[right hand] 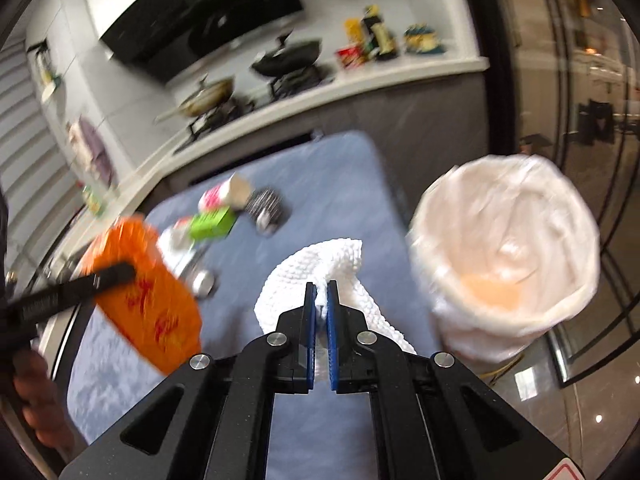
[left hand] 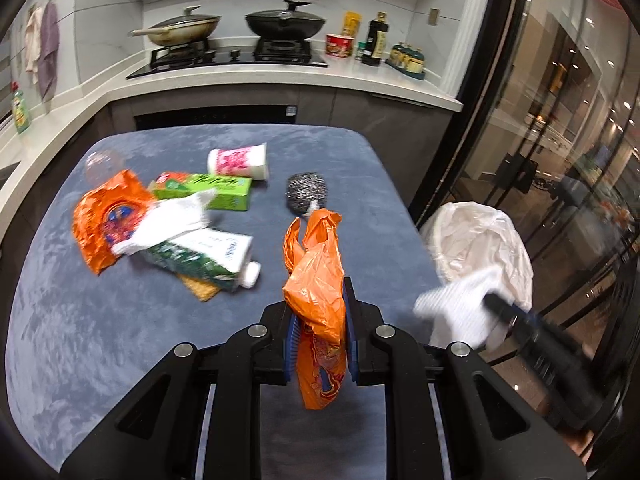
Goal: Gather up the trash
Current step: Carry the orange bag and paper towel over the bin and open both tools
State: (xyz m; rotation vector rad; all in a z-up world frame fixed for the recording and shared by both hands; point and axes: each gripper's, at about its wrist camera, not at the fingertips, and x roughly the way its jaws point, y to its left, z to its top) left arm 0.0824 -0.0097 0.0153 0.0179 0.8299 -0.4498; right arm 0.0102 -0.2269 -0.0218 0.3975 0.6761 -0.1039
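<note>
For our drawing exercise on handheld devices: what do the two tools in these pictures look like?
Both look alike: the left tool and right tool have matte black angular linkage arms with triangular cut-outs, round silver pivot pins and flat blue ribbed pads on the fingers. No cables or sleeves are visible.

Bin point(left hand: 480, 236) right of table point(left hand: 80, 340); carton point(left hand: 200, 256), box point(left hand: 208, 192), scourer point(left hand: 306, 194) on table.

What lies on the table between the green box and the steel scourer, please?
Nothing: in the left wrist view, the blue cloth is bare between the green box and the steel scourer. The pink-and-white cup lies farther back.
</note>
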